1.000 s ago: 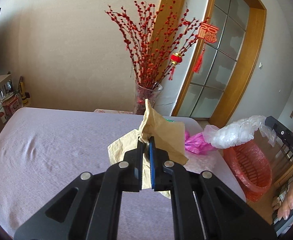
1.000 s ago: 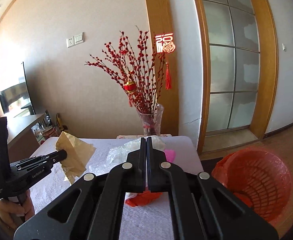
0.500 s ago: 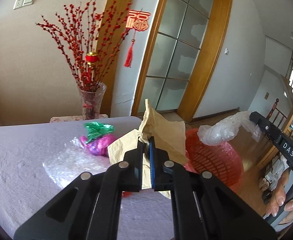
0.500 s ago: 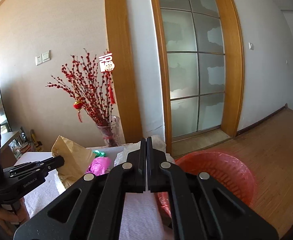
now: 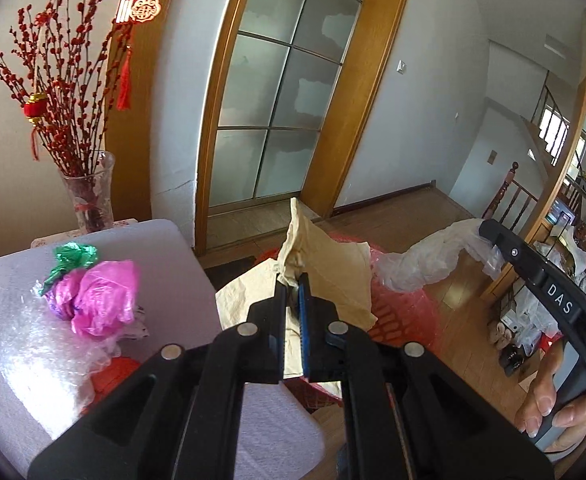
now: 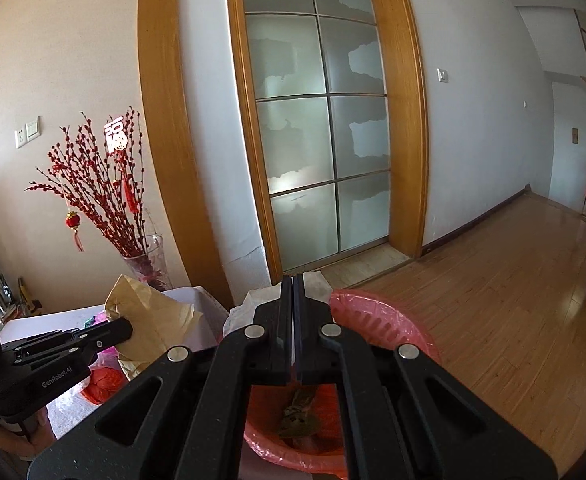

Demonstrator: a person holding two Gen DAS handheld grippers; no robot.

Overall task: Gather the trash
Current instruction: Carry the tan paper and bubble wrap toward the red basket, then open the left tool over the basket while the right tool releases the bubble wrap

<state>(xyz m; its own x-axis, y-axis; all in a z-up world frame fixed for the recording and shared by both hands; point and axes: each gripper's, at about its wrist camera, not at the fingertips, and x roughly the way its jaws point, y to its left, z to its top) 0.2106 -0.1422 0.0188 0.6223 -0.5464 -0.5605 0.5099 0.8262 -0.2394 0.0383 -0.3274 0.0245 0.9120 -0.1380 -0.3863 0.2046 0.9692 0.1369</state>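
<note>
Left wrist view: the left gripper has its jaws nearly closed, pinching a crumpled brown paper, which hangs just past the worktop edge, over the near rim of the red basket on the floor. At about 2 o'clock the right gripper holds a clear plastic wrap above the same basket. In the right wrist view its jaws look fully closed; the wrap shows only as white edges either side of the tips, so the grip itself is hard to make out there. The step in hand is carrying both pieces to the bin. Next, each load likely needs to sit squarely over the basket mouth before the jaws part. A pink bag, a green scrap and bubble wrap lie on the worktop at 9 o'clock, not yet collected.
</note>
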